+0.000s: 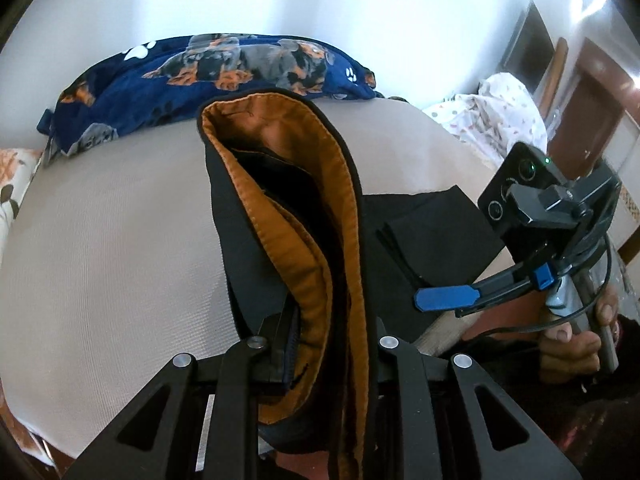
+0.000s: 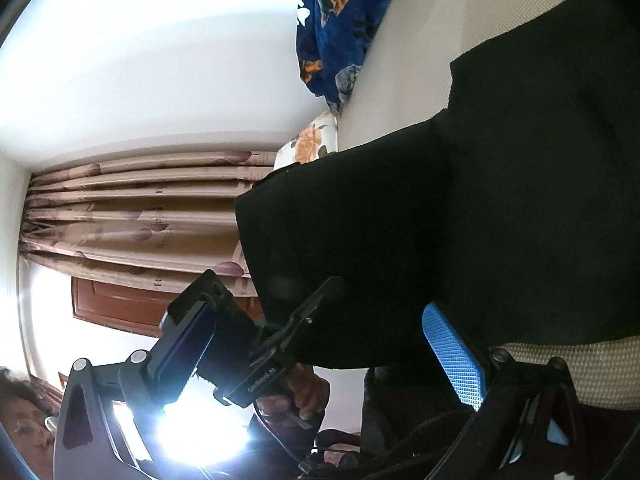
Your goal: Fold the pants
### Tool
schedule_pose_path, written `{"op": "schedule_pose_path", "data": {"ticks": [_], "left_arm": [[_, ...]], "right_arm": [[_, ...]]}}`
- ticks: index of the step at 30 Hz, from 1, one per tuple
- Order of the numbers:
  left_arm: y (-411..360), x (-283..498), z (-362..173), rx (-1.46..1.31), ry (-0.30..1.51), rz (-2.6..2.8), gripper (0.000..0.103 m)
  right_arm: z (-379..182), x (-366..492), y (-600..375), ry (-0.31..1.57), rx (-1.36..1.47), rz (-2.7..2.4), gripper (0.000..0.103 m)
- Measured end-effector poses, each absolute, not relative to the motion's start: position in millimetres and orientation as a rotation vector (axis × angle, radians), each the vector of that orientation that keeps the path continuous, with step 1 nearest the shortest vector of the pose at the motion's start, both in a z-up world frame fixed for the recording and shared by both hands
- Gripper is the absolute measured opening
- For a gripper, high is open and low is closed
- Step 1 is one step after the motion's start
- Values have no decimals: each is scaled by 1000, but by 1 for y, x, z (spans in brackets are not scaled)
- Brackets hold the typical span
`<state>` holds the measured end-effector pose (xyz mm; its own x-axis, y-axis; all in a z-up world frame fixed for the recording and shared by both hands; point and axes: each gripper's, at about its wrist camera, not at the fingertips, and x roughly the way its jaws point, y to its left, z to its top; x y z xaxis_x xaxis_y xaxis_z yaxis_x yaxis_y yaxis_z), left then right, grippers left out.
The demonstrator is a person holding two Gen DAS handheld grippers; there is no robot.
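black pants (image 1: 288, 216) with an orange-lined waistband lifted off the beige mattress (image 1: 112, 240), waistband open toward the left wrist camera, legs trailing down to a folded black part lying flat on the mattress at right. left gripper (image 1: 320, 344) clamped on the waistband cloth, fabric bunched between its narrow jaws. right gripper (image 1: 444, 298) seen from the left view just beside the folded leg part, blue pad low over the black cloth, a hand (image 1: 572, 344) wrapped around its handle. in the right wrist view only one blue fingertip (image 2: 454, 352) clear against the dark fabric; the other finger lost in shadow, so whether this gripper is pinching the cloth or standing open cannot be told. pants (image 2: 480, 200) filling most of that view, hanging in front of the mattress (image 2: 420, 60). blue dog-print blanket (image 1: 208, 72) heaped at the far edge of the mattress, touching the white wall (image 1: 320, 0). spotted white bedding (image 1: 496, 108) at far right, possibly a quilt. pink-brown curtain (image 2: 132, 208) beyond the bed in the right view.
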<state>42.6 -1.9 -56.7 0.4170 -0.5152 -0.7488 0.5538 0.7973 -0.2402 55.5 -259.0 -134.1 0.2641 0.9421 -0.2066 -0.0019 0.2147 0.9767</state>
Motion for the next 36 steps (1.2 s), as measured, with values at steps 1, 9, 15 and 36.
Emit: {"op": "schedule_pose_path", "data": {"ticks": [1,9,15,36], "left_arm": [[-5,42,-57,55,919,-668,22],[-20,44,-56,66,916,-667,22],[-28,45,-52,63,917,-672,22],[-77,50,-42,19,924,-742,22]], "right_arm": [[-133,57,-258,1085,1142,878,103],[-133,61,-261,1068,1147,887,103],[-135,64,-274,1049,1179,870,103],[-123,97,-278,1045,1161,934,103]]}}
